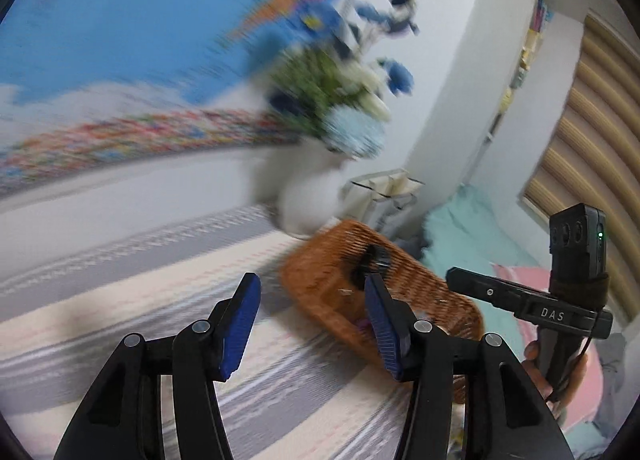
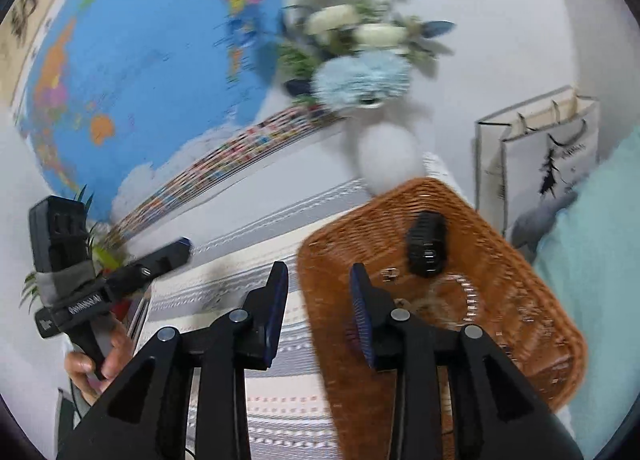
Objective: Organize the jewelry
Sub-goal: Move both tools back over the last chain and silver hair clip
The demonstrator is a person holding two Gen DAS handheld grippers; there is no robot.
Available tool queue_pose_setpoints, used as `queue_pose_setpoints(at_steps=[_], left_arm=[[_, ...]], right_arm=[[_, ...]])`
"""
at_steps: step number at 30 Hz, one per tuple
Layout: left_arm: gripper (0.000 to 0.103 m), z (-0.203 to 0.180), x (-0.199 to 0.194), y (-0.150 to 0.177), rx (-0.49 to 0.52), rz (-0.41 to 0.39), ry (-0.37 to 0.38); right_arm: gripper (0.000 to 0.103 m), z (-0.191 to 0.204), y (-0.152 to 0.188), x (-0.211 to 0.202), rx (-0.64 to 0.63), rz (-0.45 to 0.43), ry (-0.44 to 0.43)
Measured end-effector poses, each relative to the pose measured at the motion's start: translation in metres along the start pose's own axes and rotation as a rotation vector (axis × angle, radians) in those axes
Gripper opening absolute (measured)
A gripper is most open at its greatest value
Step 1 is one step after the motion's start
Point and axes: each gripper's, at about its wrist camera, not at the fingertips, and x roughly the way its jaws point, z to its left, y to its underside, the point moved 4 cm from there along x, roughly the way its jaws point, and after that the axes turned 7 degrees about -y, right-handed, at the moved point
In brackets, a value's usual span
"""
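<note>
A brown wicker tray (image 2: 520, 280) lies on a striped cloth and holds a black watch (image 2: 426, 244), a small silver piece (image 2: 390, 274) and a clear bead bracelet (image 2: 466, 292). The tray (image 1: 320, 260) and the watch (image 1: 370, 264) also show, blurred, in the left wrist view. My right gripper (image 2: 318, 274) is open and empty over the tray's near left edge. My left gripper (image 1: 312, 290) is open and empty, just left of the tray. Each gripper appears at the edge of the other's view, the right gripper (image 1: 460, 276) and the left gripper (image 2: 180, 250).
A white vase (image 2: 386, 160) with blue and white flowers (image 2: 360, 72) stands just behind the tray. A world map (image 2: 120, 80) covers the wall. White paper bags (image 2: 540, 156) and a teal blanket (image 2: 600, 240) are to the right. The striped cloth (image 2: 280, 400) covers the table.
</note>
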Motion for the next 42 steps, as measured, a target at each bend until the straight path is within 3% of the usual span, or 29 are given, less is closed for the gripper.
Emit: queue_pose_setpoints(at_steps=[8,14,21,25,29,42], left_arm=[[0.055,0.081,-0.075,0.015,-0.066,-0.081,-0.174],[0.055,0.133,-0.064,0.047,-0.142,-0.004,-0.237],[0.055,0.166,-0.001,0.088,-0.229,0.154,-0.217],[0.055,0.179,0.028,0.101,-0.315,0.211,-0.16],[0.055,0.189,0.042,0.109,-0.378,0.23,-0.133],[0.055,0.193,0.05,0.11,-0.42,0.201,-0.126]], right_arm=[[0.035,0.068,0.01,0.047,-0.092,0.087,-0.049],[0.035,0.105,0.027,0.096,-0.148,0.187,-0.032],[0.035,0.119,0.059,0.172,-0.191,0.344,0.055],[0.035,0.116,0.074,0.214,-0.184,0.422,0.07],[0.035,0.11,0.082,0.238,-0.165,0.456,0.064],[0.035,0.115,0.095,0.273,-0.201,0.441,0.095]])
